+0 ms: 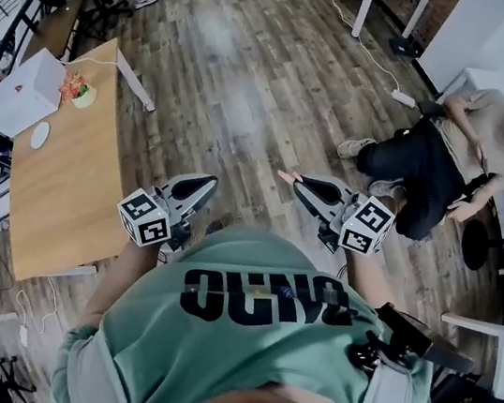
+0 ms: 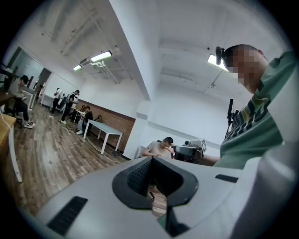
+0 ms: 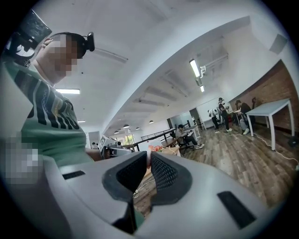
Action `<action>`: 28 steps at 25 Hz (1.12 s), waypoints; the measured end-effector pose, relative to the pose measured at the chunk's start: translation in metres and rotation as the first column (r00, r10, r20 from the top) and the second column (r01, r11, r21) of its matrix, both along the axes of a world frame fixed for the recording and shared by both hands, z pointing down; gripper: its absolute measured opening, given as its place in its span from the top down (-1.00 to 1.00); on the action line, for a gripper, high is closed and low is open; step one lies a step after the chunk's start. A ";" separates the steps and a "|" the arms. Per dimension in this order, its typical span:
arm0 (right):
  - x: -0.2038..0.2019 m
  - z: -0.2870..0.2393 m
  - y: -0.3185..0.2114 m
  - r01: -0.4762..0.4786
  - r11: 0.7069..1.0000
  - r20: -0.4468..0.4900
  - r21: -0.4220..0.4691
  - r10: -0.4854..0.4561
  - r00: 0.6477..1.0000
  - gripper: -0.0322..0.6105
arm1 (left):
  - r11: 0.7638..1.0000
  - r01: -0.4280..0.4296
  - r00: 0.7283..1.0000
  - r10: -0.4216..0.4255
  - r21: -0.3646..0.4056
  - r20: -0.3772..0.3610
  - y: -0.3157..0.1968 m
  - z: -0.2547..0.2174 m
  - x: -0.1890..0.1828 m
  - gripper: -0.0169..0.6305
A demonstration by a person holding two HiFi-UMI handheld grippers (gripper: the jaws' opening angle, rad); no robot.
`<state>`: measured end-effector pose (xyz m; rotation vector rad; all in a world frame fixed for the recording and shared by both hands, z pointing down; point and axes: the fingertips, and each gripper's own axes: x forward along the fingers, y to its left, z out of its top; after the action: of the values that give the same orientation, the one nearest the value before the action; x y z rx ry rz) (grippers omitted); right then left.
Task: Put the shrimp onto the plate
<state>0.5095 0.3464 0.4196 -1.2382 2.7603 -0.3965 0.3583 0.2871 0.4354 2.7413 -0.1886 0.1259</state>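
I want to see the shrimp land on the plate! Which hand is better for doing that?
The right. The right gripper is shut on the pink shrimp. The left gripper is shut and empty, though it is nearer the white plate on the wooden table.

I am holding both grippers out over the wood floor (image 1: 253,73), just past my green shirt (image 1: 246,356). My right hand-held gripper (image 1: 289,180) is pinching a small pink shrimp (image 1: 284,175) at its tips and pointing toward the picture's left. My left hand-held gripper (image 1: 209,183) is angling up and to the right. The tabletop (image 1: 65,185) at the left is carrying a white plate (image 1: 41,135), a white box (image 1: 25,92) and some flowers (image 1: 78,90), well apart from both grippers. A person (image 1: 450,151) is sitting at the right.
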 end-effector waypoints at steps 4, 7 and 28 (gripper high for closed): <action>0.001 0.001 -0.045 0.022 1.000 -0.033 -0.007 -0.022 0.999 0.79 | 1.000 0.011 1.000 -0.012 -0.017 -0.025 -0.045 0.009 0.003 0.93; 0.001 -0.001 -0.095 0.008 1.000 -0.063 -0.011 -0.008 0.998 0.79 | 1.000 -0.001 0.998 0.000 -0.015 -0.057 -0.096 0.009 0.002 0.93; -0.129 -0.001 -0.424 0.208 0.975 -0.096 -0.081 -0.216 0.972 0.79 | 0.969 0.240 0.964 -0.244 -0.056 -0.107 -0.384 0.023 -0.154 0.93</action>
<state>0.3801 -0.0778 0.4183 -1.0066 3.0050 -0.4621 0.2039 -0.0974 0.4579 2.6482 -0.4809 -0.0916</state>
